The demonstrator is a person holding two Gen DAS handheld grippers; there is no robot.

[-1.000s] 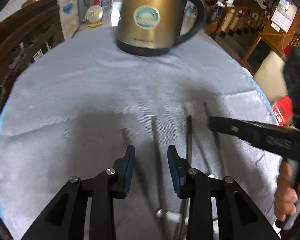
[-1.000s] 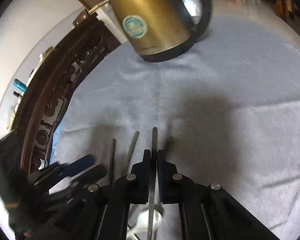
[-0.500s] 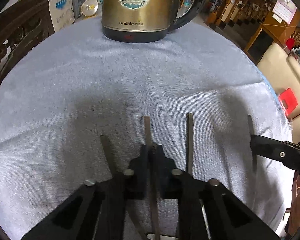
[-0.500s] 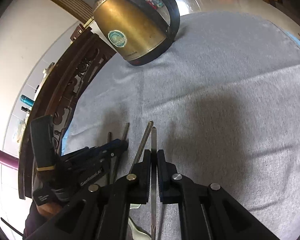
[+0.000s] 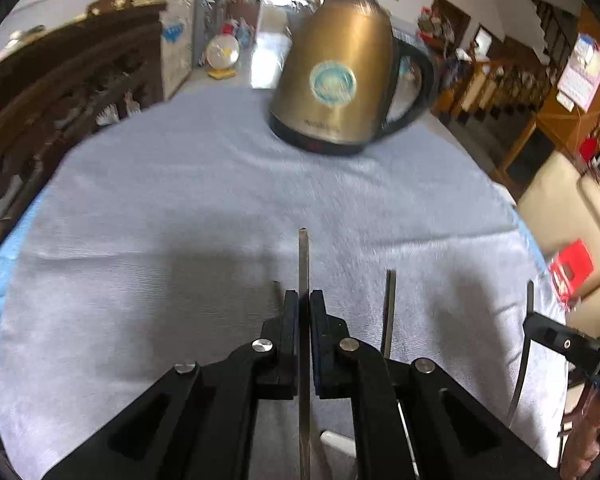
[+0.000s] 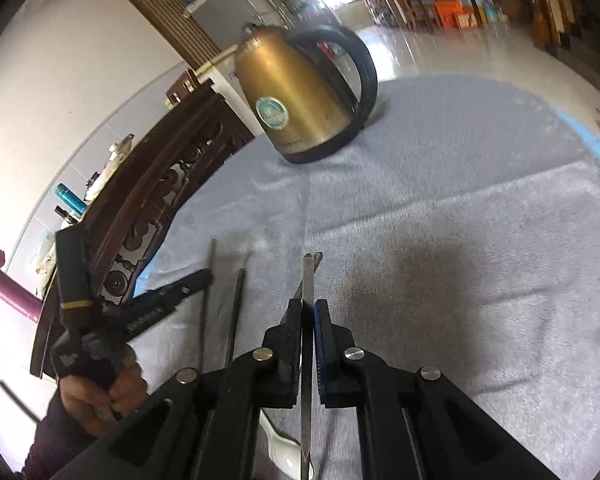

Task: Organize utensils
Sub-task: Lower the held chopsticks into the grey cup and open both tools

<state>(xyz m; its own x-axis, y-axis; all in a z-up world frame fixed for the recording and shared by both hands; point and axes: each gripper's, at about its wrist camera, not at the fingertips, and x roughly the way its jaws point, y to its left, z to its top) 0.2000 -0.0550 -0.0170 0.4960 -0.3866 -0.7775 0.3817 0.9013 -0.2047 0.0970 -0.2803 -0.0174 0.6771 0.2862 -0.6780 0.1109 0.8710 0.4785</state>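
Observation:
My left gripper (image 5: 304, 300) is shut on a thin metal utensil handle (image 5: 303, 256) and holds it above the grey cloth (image 5: 180, 220). Another metal handle (image 5: 389, 312) lies on the cloth to its right. My right gripper (image 6: 308, 308) is shut on a second metal utensil handle (image 6: 308, 276), also raised. That gripper shows at the right edge of the left wrist view (image 5: 556, 336) with its utensil (image 5: 528, 320). The left gripper shows in the right wrist view (image 6: 188, 284). Two metal handles (image 6: 208, 292) lie on the cloth beside it. A white spoon (image 6: 280, 448) lies below my right gripper.
A gold electric kettle (image 5: 340, 80) with a black handle stands at the far side of the round table. A dark carved wooden chair back (image 6: 148, 200) borders the table's left edge. A cream sofa (image 5: 560, 208) and a red item (image 5: 572, 264) sit off to the right.
My left gripper closed on a utensil handle and has lifted it off the cloth. My right gripper stays shut on its utensil and has risen a little.

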